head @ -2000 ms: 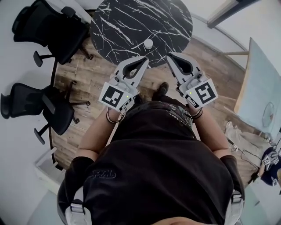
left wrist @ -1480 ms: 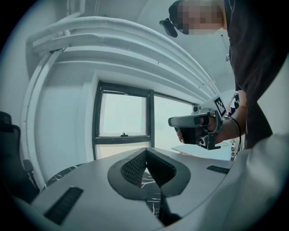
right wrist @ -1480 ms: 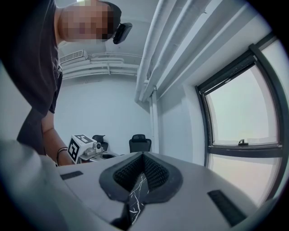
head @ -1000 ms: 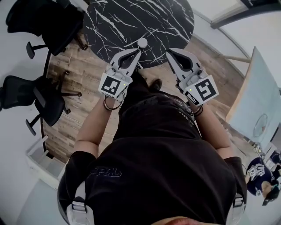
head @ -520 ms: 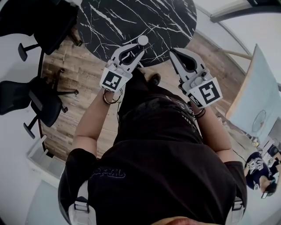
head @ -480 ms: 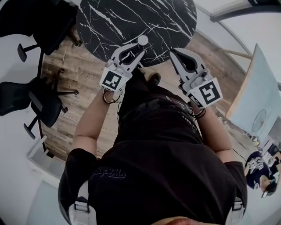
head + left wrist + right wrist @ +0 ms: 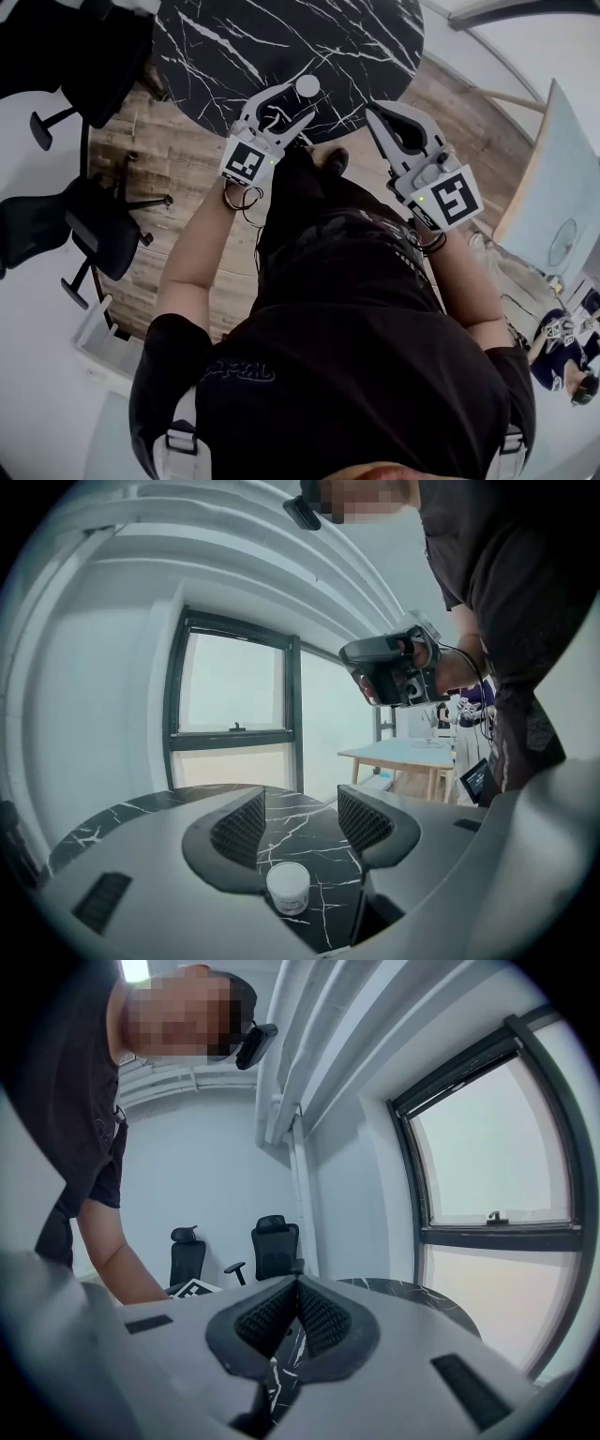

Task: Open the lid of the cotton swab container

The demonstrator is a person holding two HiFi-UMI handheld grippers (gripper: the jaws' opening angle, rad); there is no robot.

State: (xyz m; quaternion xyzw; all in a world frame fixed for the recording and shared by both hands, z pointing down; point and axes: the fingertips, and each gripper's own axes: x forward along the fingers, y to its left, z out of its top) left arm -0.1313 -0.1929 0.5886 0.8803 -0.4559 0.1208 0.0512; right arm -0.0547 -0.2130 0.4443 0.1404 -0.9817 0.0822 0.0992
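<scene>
Container (image 7: pixel 307 86), one, lid on, stands near the table (image 7: pixel 281 37) edge nearest the person, between the opening jaws of the left gripper (image 7: pixel 302 101), pads off it. Right gripper (image 7: pixel 375 111) is clenched shut, empty, beside it. Two chairs (image 7: pixel 94 230) stand off the table's left edge.

Overhead and low views, shared table (image 7: pixel 281 47)
</scene>
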